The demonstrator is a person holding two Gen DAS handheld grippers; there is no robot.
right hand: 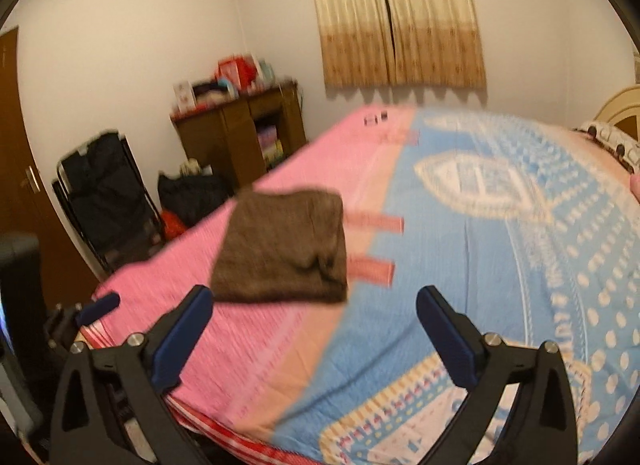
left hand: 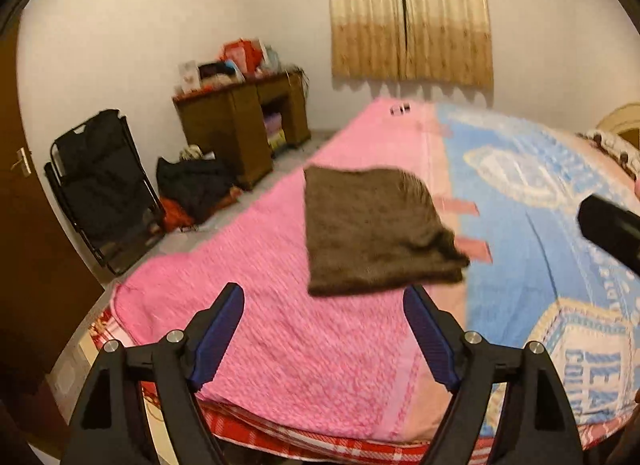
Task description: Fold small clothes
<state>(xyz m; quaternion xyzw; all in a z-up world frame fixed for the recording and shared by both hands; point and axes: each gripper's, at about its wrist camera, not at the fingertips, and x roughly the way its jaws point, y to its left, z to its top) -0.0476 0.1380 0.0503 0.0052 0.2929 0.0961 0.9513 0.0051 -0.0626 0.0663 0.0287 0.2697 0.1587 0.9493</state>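
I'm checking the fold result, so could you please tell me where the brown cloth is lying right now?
The brown cloth lies folded on the pink blanket beside the blue blanket's edge, just beyond both open grippers, held by neither.

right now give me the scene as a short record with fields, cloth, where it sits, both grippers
cloth: brown cloth, folded into a flat rectangle
where: on the bed, lying on the pink part of the cover beside the blue part
left gripper: open, nothing between the jaws, clear of the cloth
right gripper: open, nothing between the jaws, clear of the cloth
background: wooden cabinet, curtain
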